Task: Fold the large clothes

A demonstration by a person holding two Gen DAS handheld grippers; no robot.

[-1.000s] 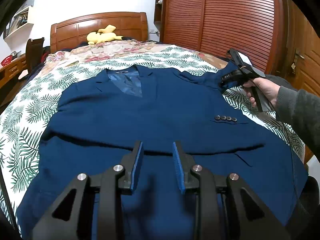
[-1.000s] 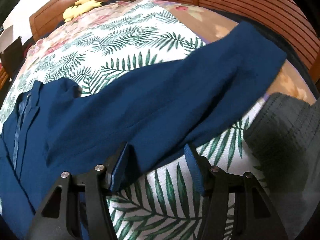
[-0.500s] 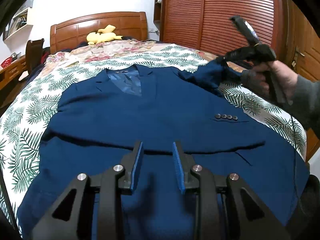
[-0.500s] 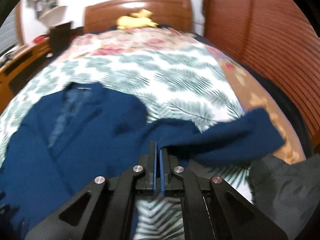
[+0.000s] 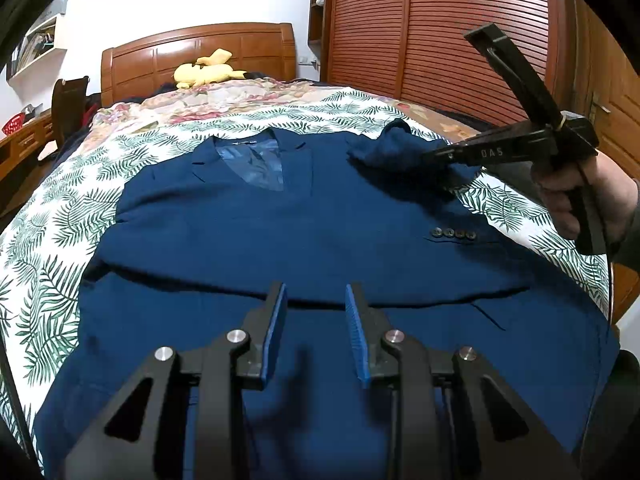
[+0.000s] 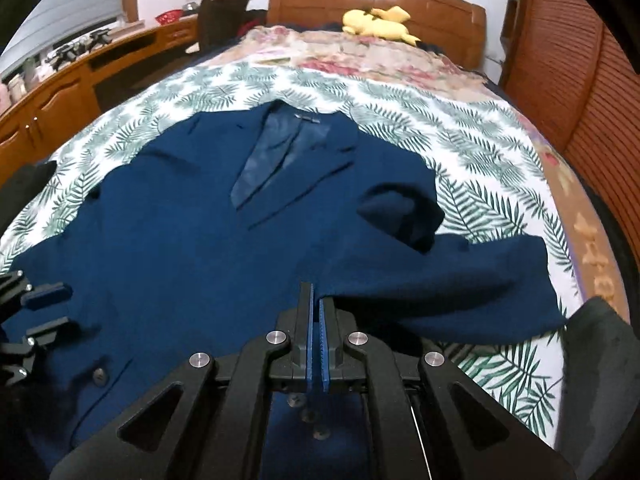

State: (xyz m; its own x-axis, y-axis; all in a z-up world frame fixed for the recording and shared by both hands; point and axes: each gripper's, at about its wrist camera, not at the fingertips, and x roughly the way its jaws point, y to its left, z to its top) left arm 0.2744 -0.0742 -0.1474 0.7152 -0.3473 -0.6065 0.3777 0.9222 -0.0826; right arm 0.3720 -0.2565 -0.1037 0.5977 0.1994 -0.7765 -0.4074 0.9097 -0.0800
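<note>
A dark blue suit jacket [image 5: 280,248] lies face up on the bed, collar toward the headboard, one sleeve folded across its front with cuff buttons [image 5: 454,234] showing. My left gripper [image 5: 314,320] is open and empty, hovering over the jacket's lower front. My right gripper [image 6: 316,316] is shut on the jacket's other sleeve [image 6: 460,280] and holds it lifted over the jacket's right shoulder; it also shows in the left wrist view [image 5: 436,156], pinching the bunched sleeve [image 5: 396,148]. The jacket fills the right wrist view [image 6: 180,240].
The bed has a palm-leaf sheet [image 5: 52,232] and a wooden headboard [image 5: 200,52] with a yellow plush toy [image 5: 208,70]. A slatted wooden wardrobe [image 5: 440,40] stands to the right. A wooden desk [image 6: 80,76] runs along the left. A dark garment [image 6: 600,360] lies at the bed's right edge.
My right gripper closed on the sleeve, lifted it off the sheet and carried it leftward over the jacket. My left gripper has stayed still and open.
</note>
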